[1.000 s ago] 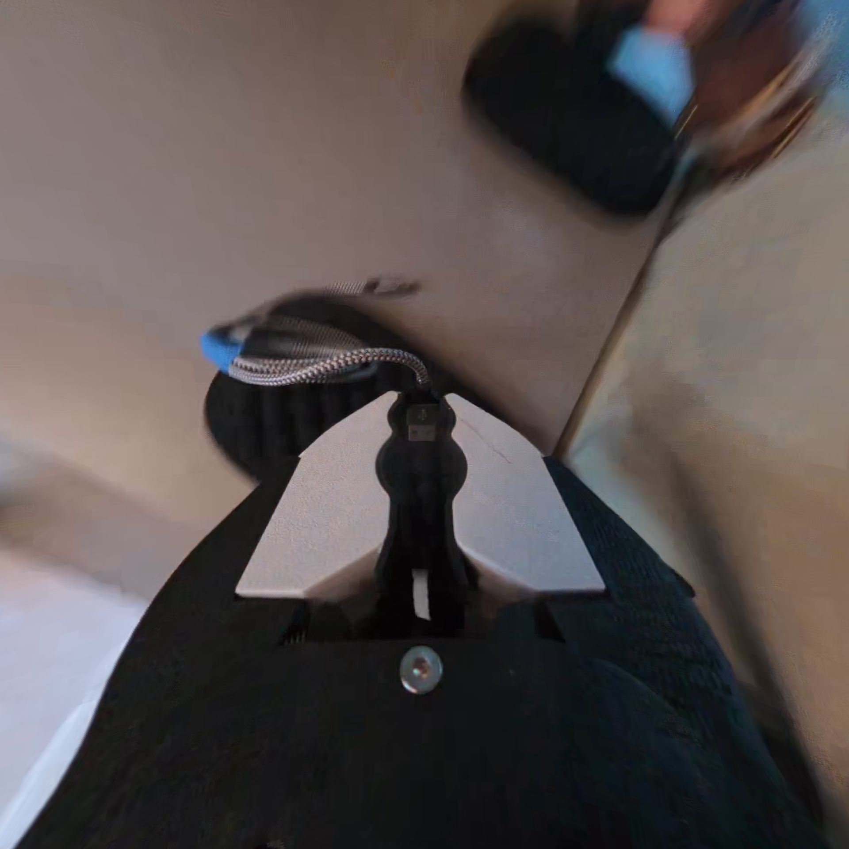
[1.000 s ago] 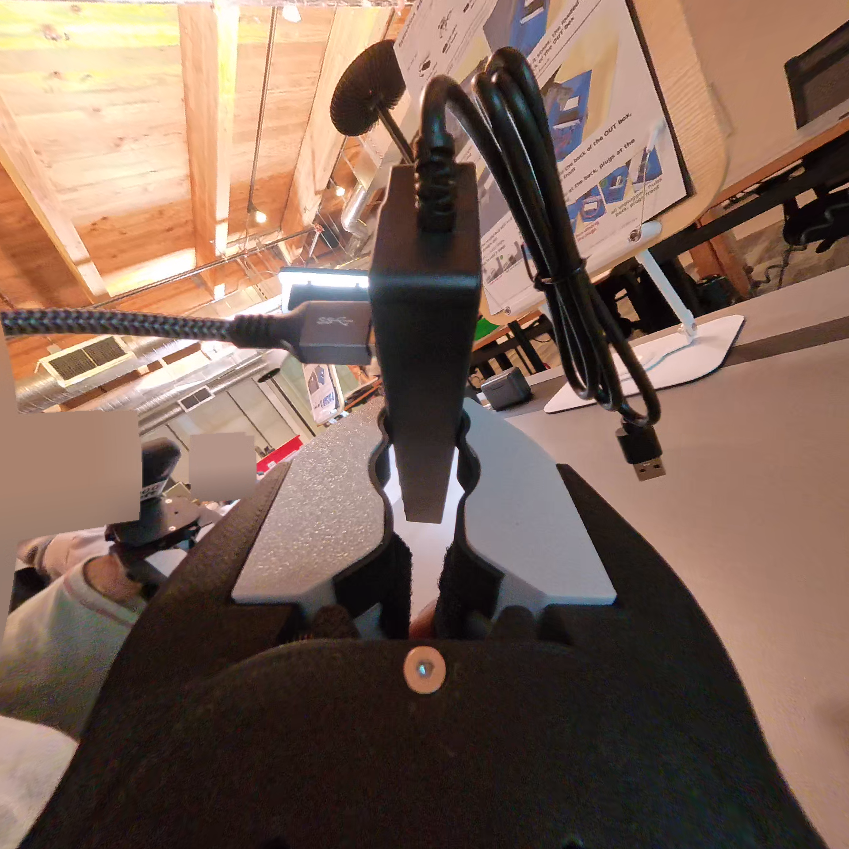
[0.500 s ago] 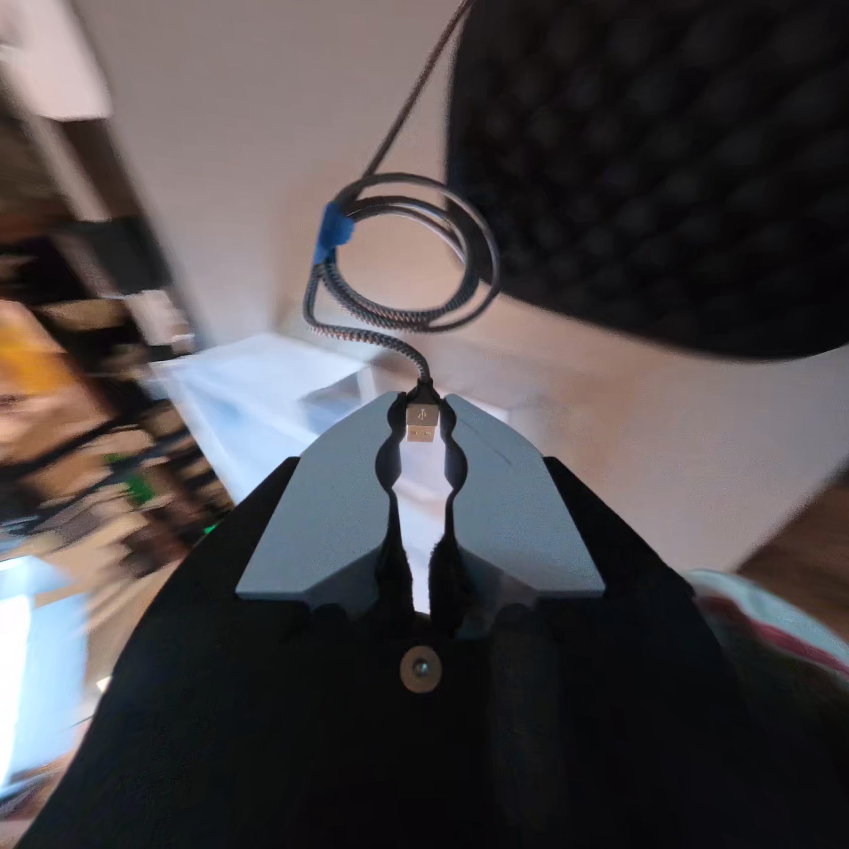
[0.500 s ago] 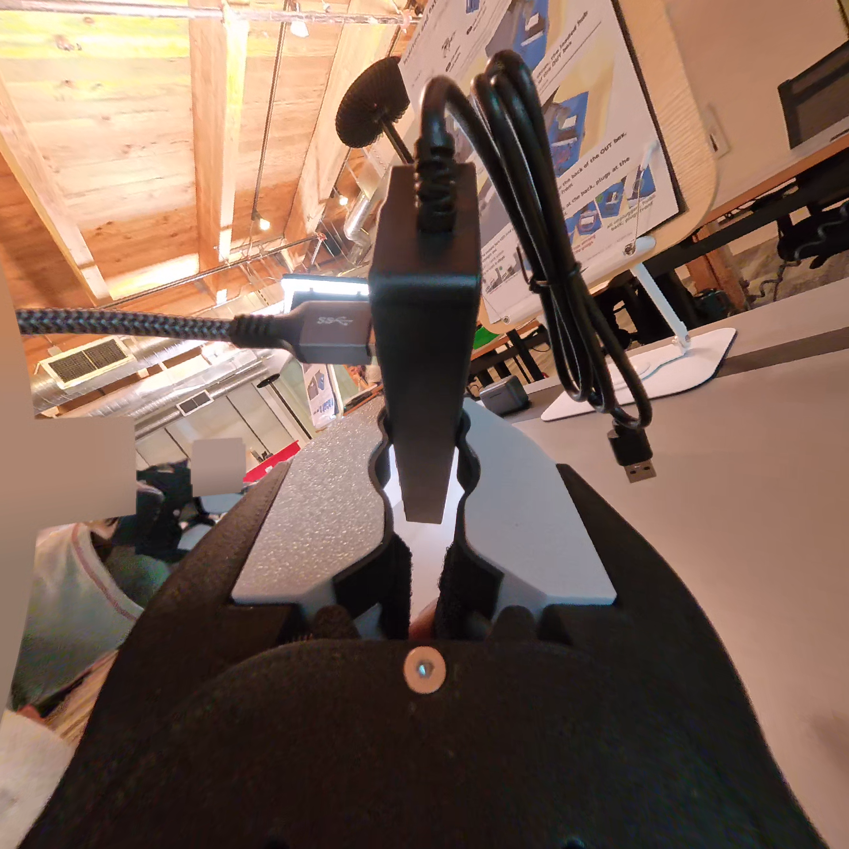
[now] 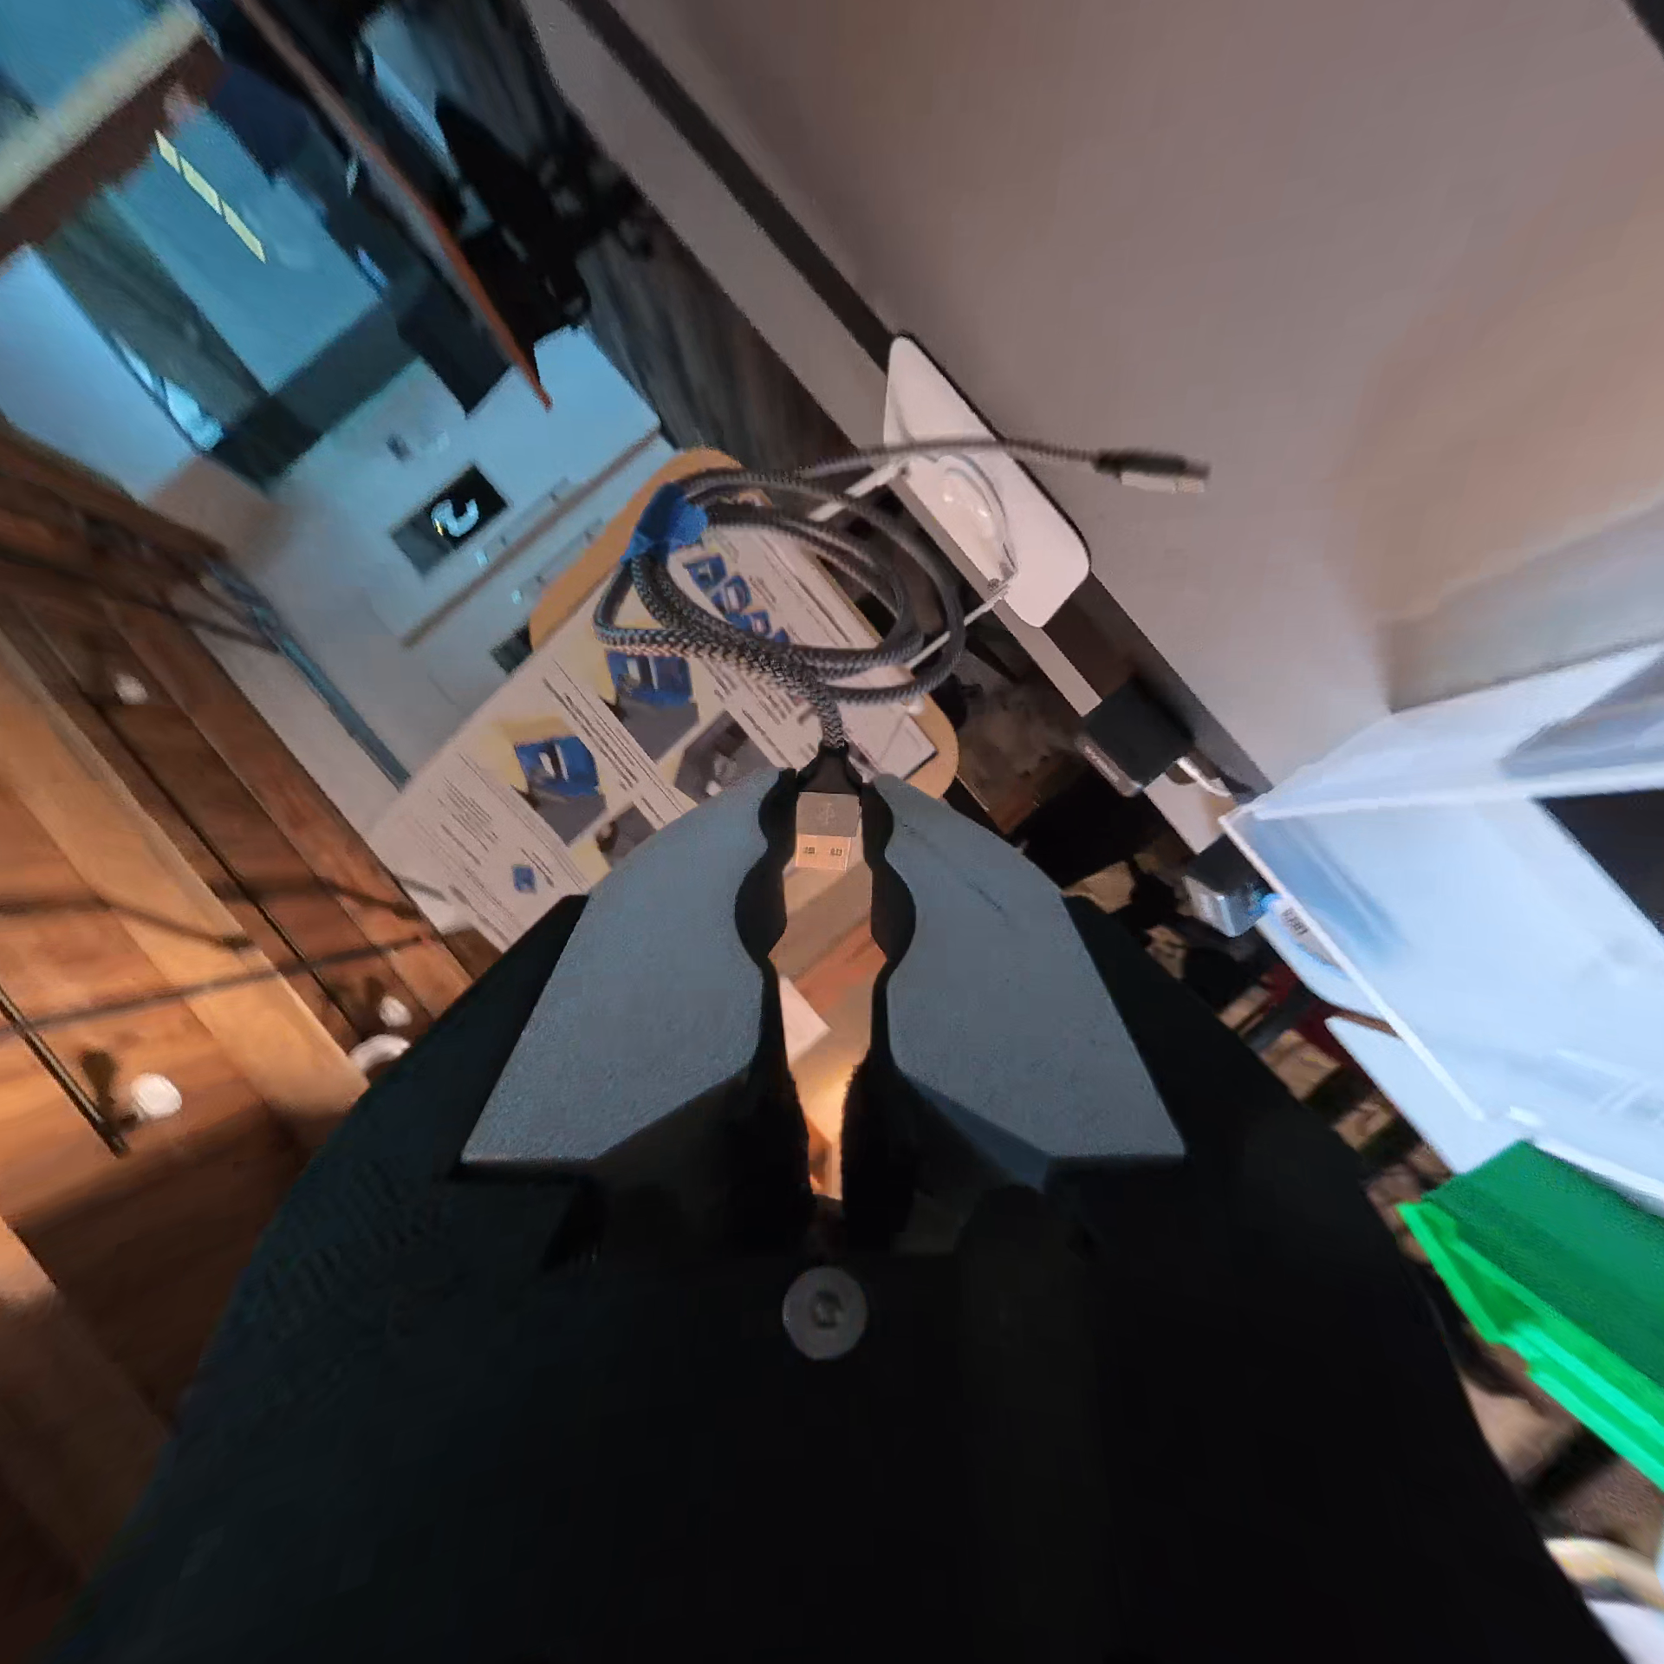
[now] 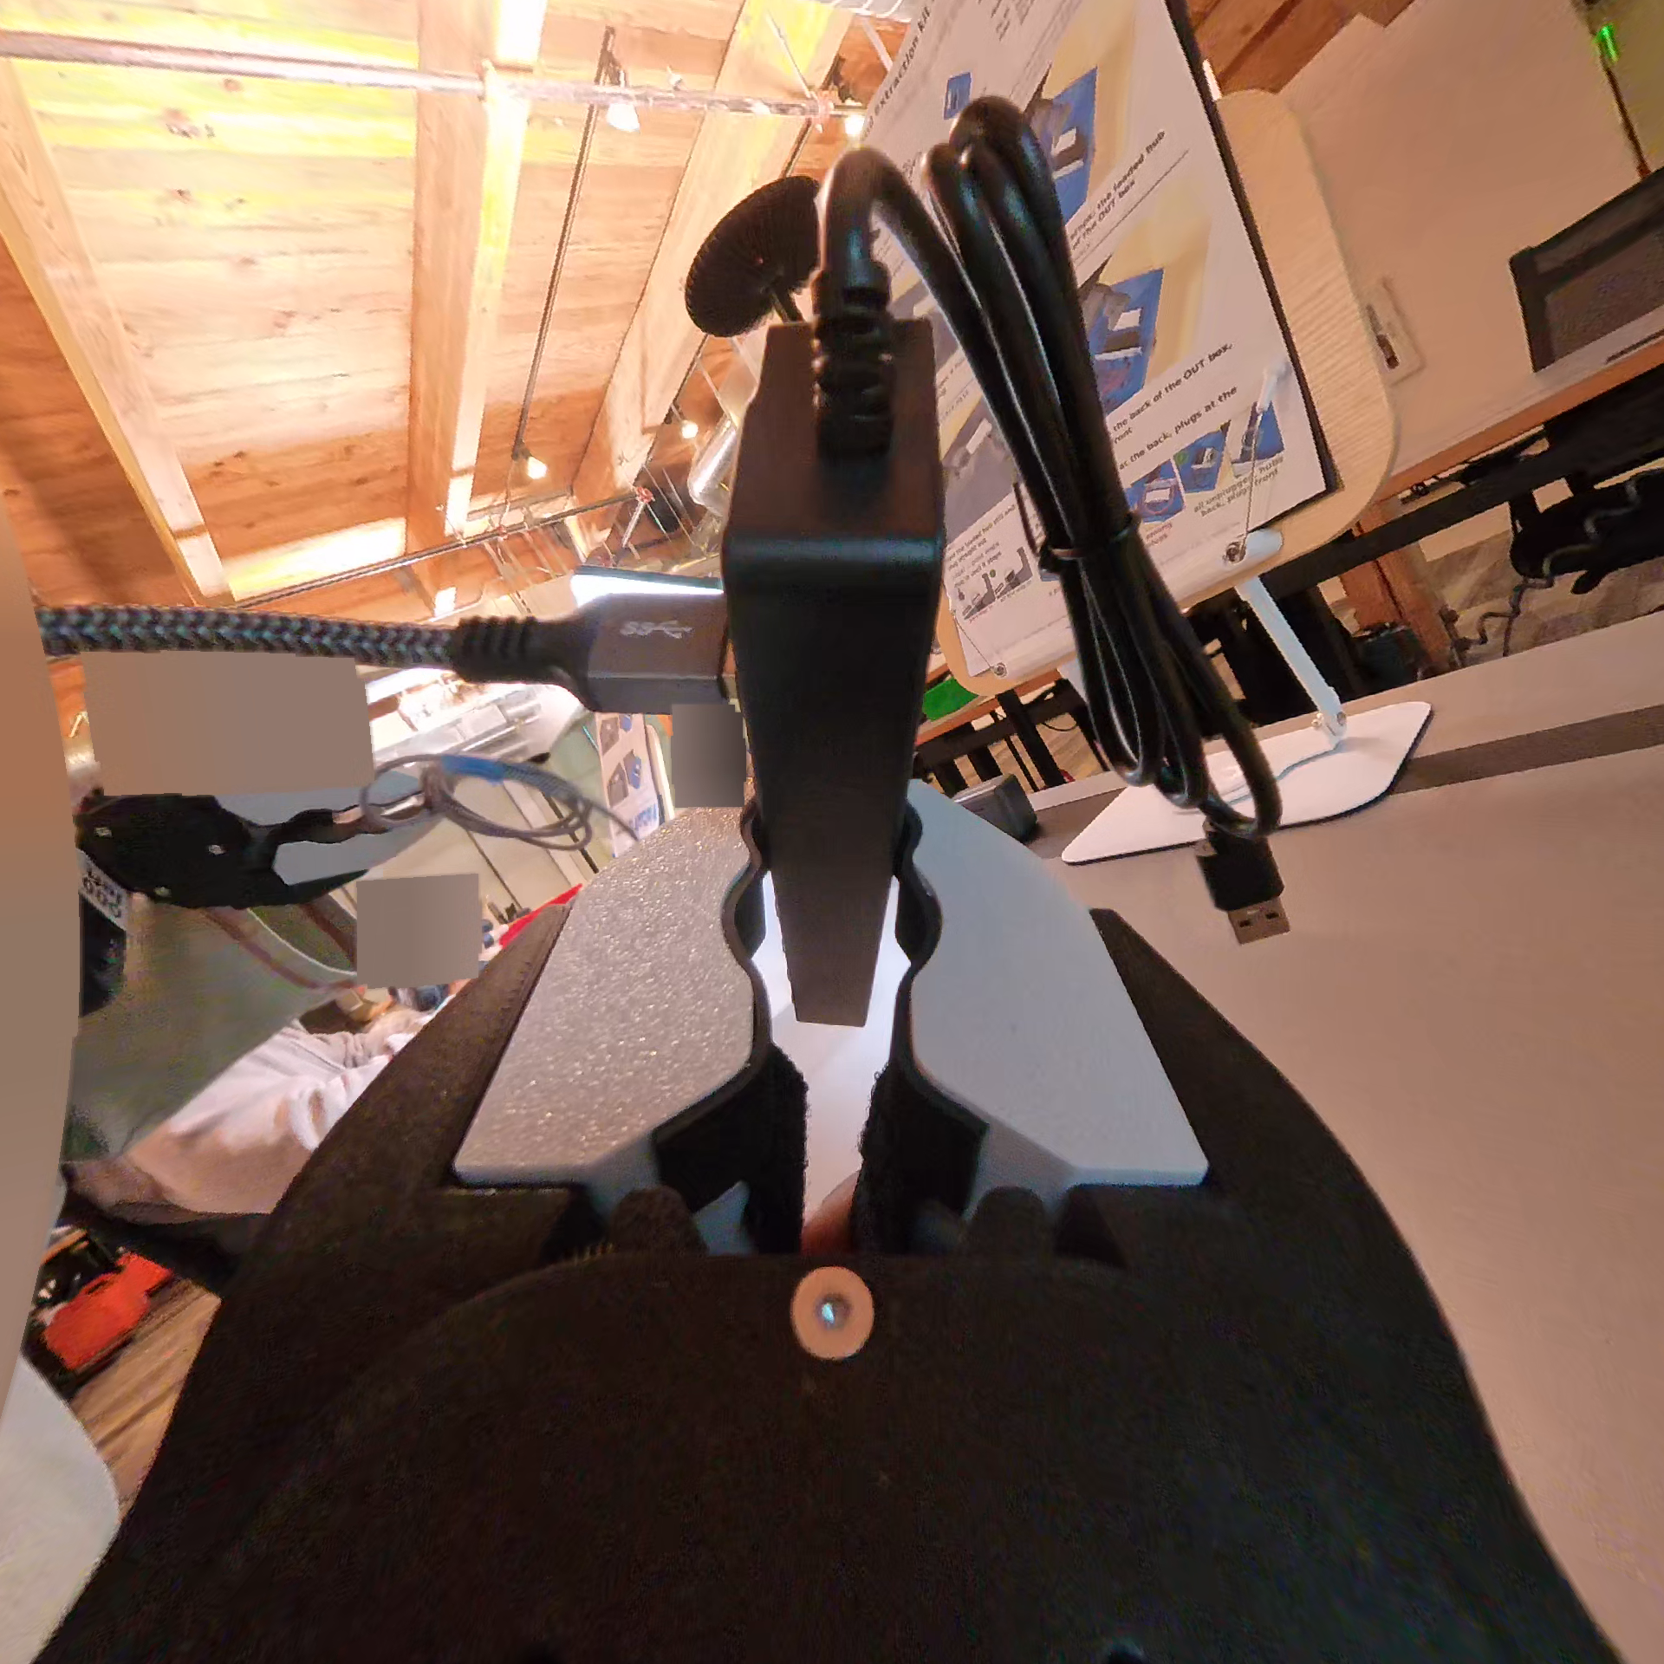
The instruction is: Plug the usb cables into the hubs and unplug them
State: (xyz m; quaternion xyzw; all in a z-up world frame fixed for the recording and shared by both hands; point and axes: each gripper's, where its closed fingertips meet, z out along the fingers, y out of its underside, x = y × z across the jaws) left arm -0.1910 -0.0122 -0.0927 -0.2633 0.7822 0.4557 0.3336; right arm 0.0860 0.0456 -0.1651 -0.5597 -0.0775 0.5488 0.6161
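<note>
My right gripper is shut on a black USB hub and holds it upright in the air. A grey braided cable's plug sits in the hub's left side. The hub's own black cord hangs coiled at its right, its plug dangling. My left gripper is shut on the USB plug of a coiled braided cable with a blue tie, its metal end pointing back at the camera. That gripper also shows at the left of the right wrist view, apart from the hub.
A grey table lies under the right gripper, with a white stand base and a poster board behind. In the left wrist view a clear plastic box and a green tray sit at the right. A person's sleeve is lower left.
My left gripper has swung round with the braided cable's plug held in it, and now shows in the right wrist view. The right gripper has held the hub almost still.
</note>
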